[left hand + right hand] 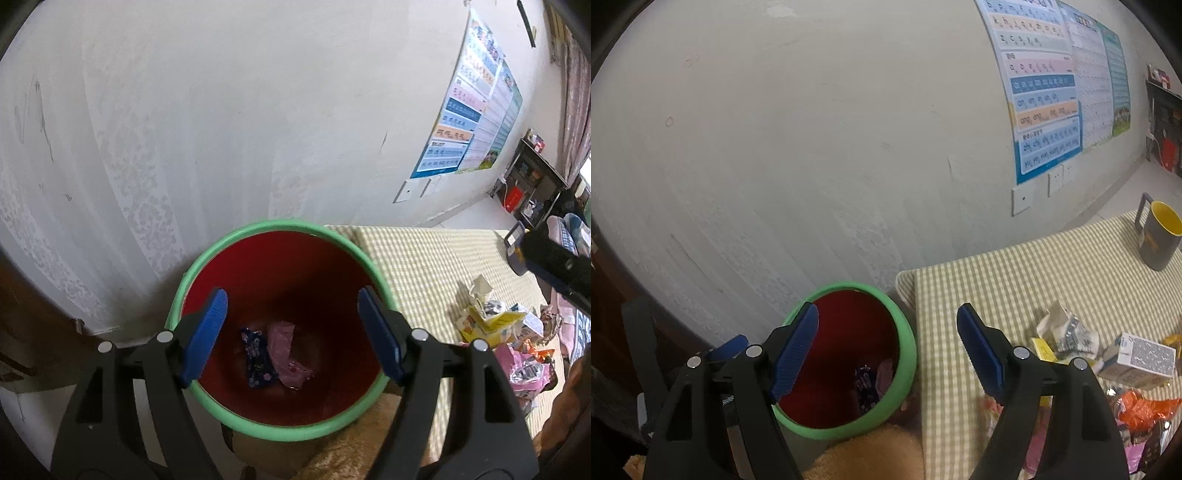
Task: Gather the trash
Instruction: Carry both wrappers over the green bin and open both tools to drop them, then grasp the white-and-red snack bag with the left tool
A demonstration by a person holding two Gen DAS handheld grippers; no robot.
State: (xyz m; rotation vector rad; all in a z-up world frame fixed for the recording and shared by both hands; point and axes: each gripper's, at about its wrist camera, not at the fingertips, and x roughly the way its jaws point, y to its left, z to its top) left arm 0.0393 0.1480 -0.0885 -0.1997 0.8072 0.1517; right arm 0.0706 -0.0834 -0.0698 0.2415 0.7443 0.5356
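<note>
1. The bin (280, 332) is red inside with a green rim.
2. In it lie a dark blue wrapper (258, 356) with pale print and a pink wrapper (286, 350).
3. The tablecloth (1015, 295) is checked yellow-green and cream.
4. The mug (1158, 236) is grey outside, yellow inside.
5. Both grippers' pads (207, 332) are blue on black frames.

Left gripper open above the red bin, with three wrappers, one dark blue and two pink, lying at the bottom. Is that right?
Not quite: the left wrist view shows two wrappers in the red bin, a dark blue wrapper and one pink wrapper. The left gripper is open above it, as stated.
</note>
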